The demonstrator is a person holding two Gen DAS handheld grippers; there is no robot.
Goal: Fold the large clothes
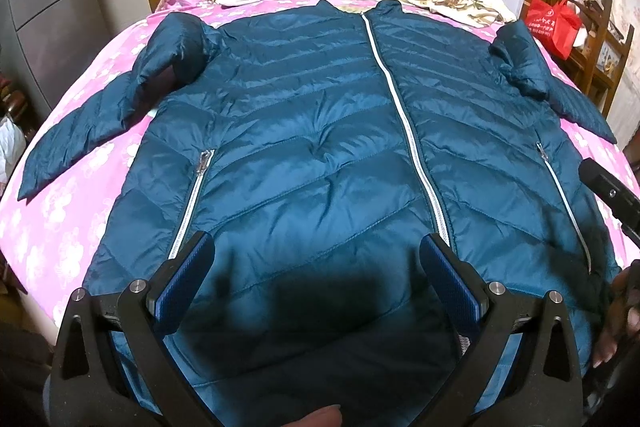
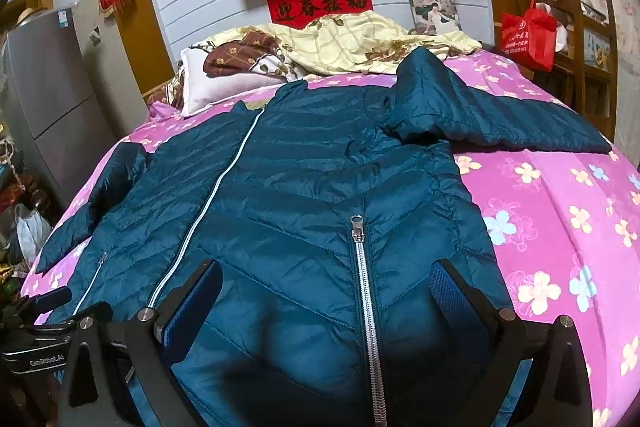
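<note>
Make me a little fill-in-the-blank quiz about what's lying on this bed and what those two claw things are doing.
1. The blue puffer jacket lies front side up on a ____ floral bedsheet.
2. Its white front zipper is ____ all the way up.
3. Both the left gripper and the right gripper hover with jaws ____.
4. On the wall hangs a ____ banner with black characters.

Missing words: pink; closed; open; red
</note>
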